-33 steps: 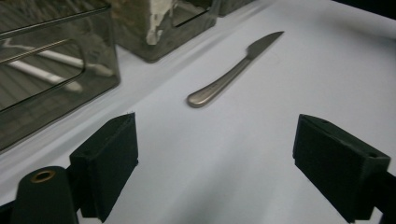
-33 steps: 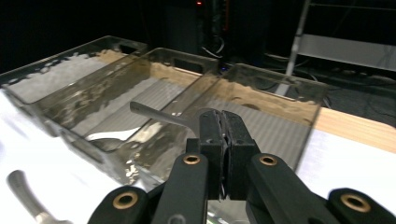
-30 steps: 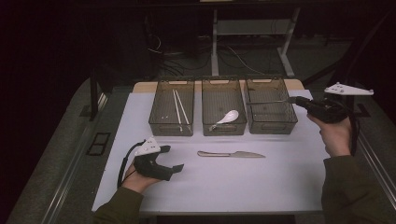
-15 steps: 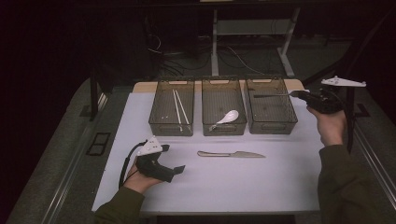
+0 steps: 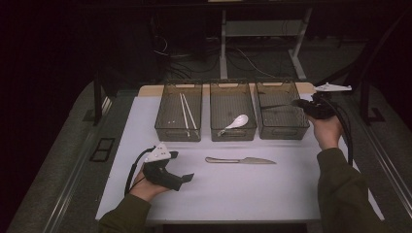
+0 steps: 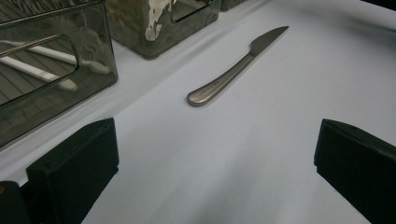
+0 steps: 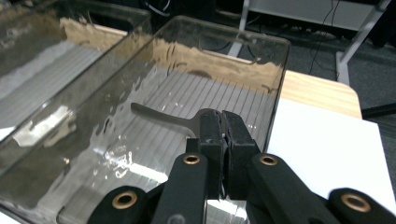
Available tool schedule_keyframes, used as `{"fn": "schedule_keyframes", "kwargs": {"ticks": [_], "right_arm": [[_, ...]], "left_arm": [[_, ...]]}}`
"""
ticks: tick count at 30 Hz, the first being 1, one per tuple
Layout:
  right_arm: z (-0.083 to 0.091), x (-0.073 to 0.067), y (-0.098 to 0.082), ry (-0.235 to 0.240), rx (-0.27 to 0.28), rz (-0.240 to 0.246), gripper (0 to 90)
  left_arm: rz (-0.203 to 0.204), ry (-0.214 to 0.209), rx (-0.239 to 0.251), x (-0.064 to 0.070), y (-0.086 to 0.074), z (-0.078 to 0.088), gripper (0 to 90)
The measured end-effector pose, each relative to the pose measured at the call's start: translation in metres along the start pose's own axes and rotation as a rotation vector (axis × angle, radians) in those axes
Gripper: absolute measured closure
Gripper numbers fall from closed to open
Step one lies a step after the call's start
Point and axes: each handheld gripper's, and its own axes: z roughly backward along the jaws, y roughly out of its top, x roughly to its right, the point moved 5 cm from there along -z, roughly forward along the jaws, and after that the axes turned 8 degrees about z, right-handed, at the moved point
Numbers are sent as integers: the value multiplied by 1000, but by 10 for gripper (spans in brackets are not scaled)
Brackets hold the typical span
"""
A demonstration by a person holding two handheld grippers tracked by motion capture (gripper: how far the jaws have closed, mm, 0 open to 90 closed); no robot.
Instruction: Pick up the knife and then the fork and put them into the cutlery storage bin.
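Observation:
My right gripper (image 5: pixel 296 103) is shut on a thin metal utensil (image 7: pixel 159 115), whose handle sticks out from the pads (image 7: pixel 223 122) over the right smoky plastic bin (image 7: pixel 224 30). In the high view the utensil (image 5: pixel 277 106) hangs above that bin (image 5: pixel 282 131). A metal knife (image 5: pixel 240 160) lies on the white mat in front of the bins. My left gripper (image 5: pixel 187 178) rests on the mat left of the knife (image 6: pixel 233 74). Its jaws (image 6: pixel 215 158) have just been opening and stand wide apart, with nothing between them.
The left bin (image 5: pixel 177 131) holds white chopsticks (image 5: pixel 187 114) and the middle bin (image 5: pixel 232 133) a white spoon (image 5: pixel 235 122). The white mat (image 5: pixel 291 194) covers the table. Dark floor, cables and table legs lie beyond the far edge.
My right gripper has moved left and down with the utensil, from beside the right bin to above its right side. The left hand has stayed put.

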Motion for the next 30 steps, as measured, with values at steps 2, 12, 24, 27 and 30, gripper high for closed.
{"fn": "schedule_keyframes", "kwargs": {"ticks": [2,12,24,27,30], "right_arm": [[-2,-2,-2,3,-19,11,873],[-2,-3,-13,55,-31,-13,853],[2,-6,-22,110,-74,18,813],[2,-7,-24,122,-80,22,762],[2,-6,-26,132,-80,18,739]], "left_arm": [[-1,1,1,0,0,0,0],[-5,-6,-4,2,0,-1,0],[-5,-9,-8,2,0,0,0],[-2,-9,-7,2,-1,-1,0],[-2,-9,-11,2,-1,-1,0]]}}
